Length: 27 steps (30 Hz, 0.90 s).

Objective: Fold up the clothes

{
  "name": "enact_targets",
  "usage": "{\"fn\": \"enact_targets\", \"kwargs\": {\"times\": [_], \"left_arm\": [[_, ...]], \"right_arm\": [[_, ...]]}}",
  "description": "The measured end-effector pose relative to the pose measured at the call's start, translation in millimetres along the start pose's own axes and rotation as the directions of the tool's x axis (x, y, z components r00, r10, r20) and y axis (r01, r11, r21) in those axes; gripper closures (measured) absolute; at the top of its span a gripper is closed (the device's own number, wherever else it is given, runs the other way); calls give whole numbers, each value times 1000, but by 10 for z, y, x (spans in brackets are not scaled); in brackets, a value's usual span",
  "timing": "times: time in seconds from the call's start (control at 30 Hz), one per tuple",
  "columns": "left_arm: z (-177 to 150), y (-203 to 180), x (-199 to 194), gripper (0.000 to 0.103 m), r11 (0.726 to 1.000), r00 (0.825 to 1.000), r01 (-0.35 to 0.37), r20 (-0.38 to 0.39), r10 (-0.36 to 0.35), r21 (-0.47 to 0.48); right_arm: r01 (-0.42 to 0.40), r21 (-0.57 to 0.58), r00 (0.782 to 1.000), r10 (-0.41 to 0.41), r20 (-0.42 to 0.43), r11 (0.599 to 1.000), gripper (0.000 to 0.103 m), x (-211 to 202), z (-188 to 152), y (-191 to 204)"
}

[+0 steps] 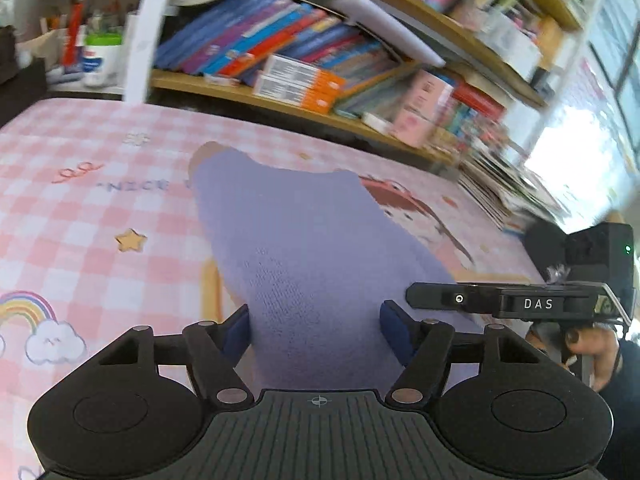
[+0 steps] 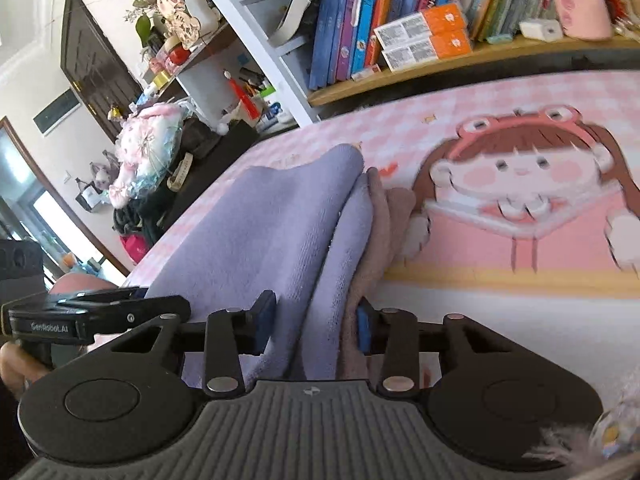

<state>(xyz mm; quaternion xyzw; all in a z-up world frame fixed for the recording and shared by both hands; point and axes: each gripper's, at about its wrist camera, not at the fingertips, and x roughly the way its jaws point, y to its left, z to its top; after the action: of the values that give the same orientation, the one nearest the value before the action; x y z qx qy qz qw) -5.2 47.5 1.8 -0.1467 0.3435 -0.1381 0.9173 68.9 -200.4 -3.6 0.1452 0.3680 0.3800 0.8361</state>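
Left gripper [image 1: 316, 330] and right gripper [image 2: 316, 326] each clamp the purple cloth [image 1: 296, 240] on the pink mat [image 1: 80, 200].

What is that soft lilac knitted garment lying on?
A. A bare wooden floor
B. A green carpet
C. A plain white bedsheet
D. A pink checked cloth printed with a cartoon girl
D: in the right wrist view the soft lilac knitted garment lies on a pink checked cloth printed with a cartoon girl, and the left wrist view shows the same pink checks with a rainbow and a star beside the garment.
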Motion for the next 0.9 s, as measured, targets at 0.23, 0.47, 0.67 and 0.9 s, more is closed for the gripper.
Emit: {"fn": "enact_targets", "kwargs": {"times": [0.23,0.47,0.67,0.9], "left_arm": [[-51,86,5,15,996,996,79,-30,-80,-40],[-68,314,218,17,969,987,153,-20,-160,-193],[-55,46,203,23,995,995,101,-14,-101,-15],[-94,188,156,21,989,989,141,-30,-143,-45]], "right_arm": [[10,116,999,-6,-35,993,46,-406,-196,-74],[17,286,999,-3,-48,958,44,-342,-160,-250],[92,45,995,-91,-30,995,77,-294,-132,186],[92,67,994,-87,-61,994,64,-330,-212,182]]}}
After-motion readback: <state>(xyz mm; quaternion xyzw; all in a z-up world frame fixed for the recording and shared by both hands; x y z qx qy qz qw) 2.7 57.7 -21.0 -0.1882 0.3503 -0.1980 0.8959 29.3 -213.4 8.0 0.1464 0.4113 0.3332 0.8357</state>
